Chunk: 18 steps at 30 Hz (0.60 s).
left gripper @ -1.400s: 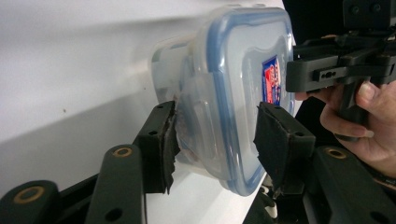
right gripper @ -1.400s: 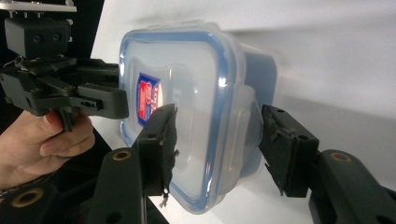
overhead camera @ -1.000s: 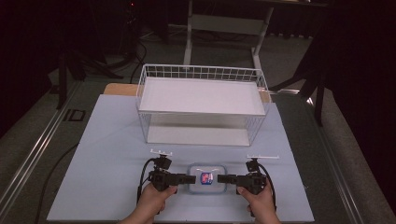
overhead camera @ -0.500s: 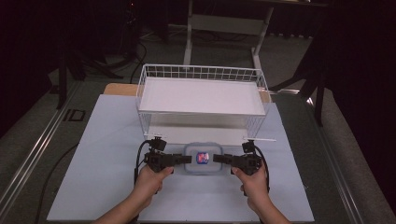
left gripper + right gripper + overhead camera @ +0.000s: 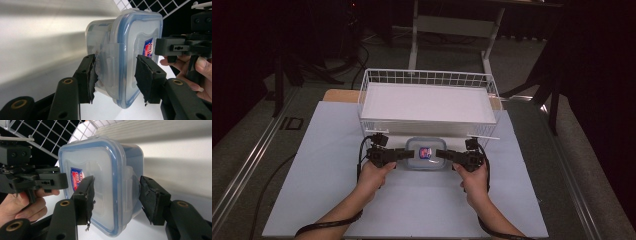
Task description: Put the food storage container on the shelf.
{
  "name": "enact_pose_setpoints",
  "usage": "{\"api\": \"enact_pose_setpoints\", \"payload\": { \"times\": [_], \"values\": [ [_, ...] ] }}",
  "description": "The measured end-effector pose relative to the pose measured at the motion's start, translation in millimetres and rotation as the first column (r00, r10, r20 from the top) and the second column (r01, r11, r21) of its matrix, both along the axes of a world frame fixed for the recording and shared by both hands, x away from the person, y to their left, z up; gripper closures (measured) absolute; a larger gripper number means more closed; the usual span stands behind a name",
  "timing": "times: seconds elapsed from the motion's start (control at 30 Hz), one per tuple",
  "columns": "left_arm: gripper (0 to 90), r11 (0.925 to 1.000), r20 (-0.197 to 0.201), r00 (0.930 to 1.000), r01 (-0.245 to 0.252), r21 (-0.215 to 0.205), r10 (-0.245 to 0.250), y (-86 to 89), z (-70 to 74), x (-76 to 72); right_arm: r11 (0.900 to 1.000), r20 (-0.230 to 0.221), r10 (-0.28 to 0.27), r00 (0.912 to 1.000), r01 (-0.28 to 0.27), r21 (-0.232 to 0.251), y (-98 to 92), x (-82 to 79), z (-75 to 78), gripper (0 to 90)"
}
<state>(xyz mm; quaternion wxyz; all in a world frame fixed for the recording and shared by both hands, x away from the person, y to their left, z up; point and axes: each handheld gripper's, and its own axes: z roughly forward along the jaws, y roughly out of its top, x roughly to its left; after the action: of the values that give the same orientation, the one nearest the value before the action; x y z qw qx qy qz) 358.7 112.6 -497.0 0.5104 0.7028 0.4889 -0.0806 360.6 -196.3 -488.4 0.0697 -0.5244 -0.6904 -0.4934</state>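
A clear plastic container (image 5: 426,152) with a blue-rimmed lid and a red and blue label hangs just above the table, held level between my two grippers. My left gripper (image 5: 409,154) is shut on its left end and my right gripper (image 5: 440,154) on its right end. In the left gripper view the pads (image 5: 91,75) clamp the container (image 5: 125,50) across its side latch and lid, with the right gripper (image 5: 175,47) beyond. In the right gripper view the pads (image 5: 87,195) press on the container (image 5: 105,165) the same way, with the left gripper (image 5: 47,181) behind it.
A white wire basket (image 5: 367,80) with a white floor stands just beyond the container, its front wall close to the jaws. A pale mat (image 5: 322,175) covers the table. A wooden edge (image 5: 339,94) shows behind the mat. Dark floor and desk legs (image 5: 414,35) lie farther back.
Both hands have carried the container away from the person, from near the front edge up to the basket's front wall, and slightly higher. The grips look unchanged.
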Motion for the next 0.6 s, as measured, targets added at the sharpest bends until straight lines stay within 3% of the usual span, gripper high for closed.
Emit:
{"api": "enact_pose_setpoints", "payload": {
  "times": [0.13, 0.27, 0.4, 0.53, 0.6],
  "values": [
    [52.8, 0.9999, 0.026, 0.9996, -0.014, -0.007, 0.014, 3.3, -6.3, 9.5, 1.0, 0.03, -0.021, 0.9993, 0.021, 0.01, 4.0, 7.8, -4.9, 47.1],
    [52.8, 0.9994, 0.006, 0.9994, -0.034, -0.006, 0.034, 2.6, -13.8, 16.3, 0.999, 0.025, -0.039, 0.9989, 0.039, 0.013, 6.2, 16.6, -12.7, 46.2],
    [52.7, 0.9983, 0.016, 0.9983, -0.057, -0.012, 0.057, 2.2, -17.0, 19.7, 0.998, 0.008, -0.053, 0.9986, 0.053, 0.029, 6.7, 21.8, -18.3, 46.2],
    [52.6, 0.9986, 0.007, 0.9986, -0.053, -0.001, 0.053, 2.7, -23.8, 23.9, 0.998, 0.025, -0.058, 0.998, 0.058, 0.016, 7.4, 26.5, -24.8, 46.1],
    [52.5, 0.9977, 0.004, 0.9979, -0.065, -0.018, 0.065, 2.9, -26.3, 24.6, 0.998, 0.02, -0.057, 0.9982, 0.057, 0.019, 7.6, 28.5, -27.5, 46.1]
  ]
}}
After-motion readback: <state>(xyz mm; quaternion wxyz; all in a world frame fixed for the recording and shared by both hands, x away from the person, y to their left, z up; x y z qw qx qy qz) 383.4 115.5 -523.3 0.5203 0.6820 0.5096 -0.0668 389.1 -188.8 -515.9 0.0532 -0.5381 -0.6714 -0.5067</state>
